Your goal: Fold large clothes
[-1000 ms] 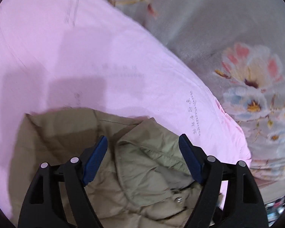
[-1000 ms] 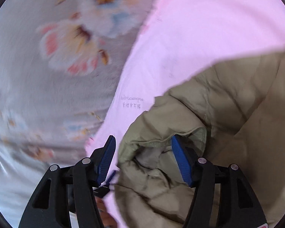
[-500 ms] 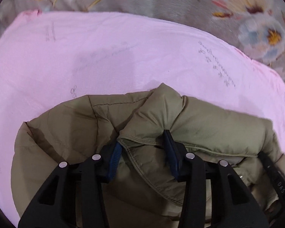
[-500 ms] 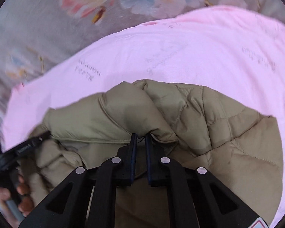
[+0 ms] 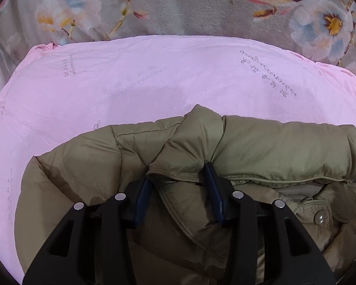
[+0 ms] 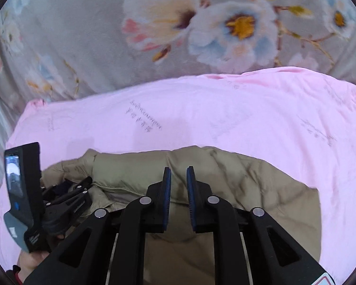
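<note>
Grey plush floral bedspread (image 6: 83, 35) underneath everything, running out of frame on all sides. Over it, smooth pink printed sheet (image 5: 178, 78) as the folding surface; far edge and both far corners in view, broad bare room beyond the garment toward that edge. Olive-khaki quilted padded jacket (image 5: 273, 147) bunched at the near edge of the sheet, collar end up, snap button showing. Left gripper (image 5: 178, 185) clenched on a thick fold of collar, likely to lift and spread it. Right gripper (image 6: 179, 185) above the quilted body, jaws opening, narrow gap, nothing visibly between the pads. Left gripper (image 6: 66, 201) also visible at the collar in the right wrist view.
</note>
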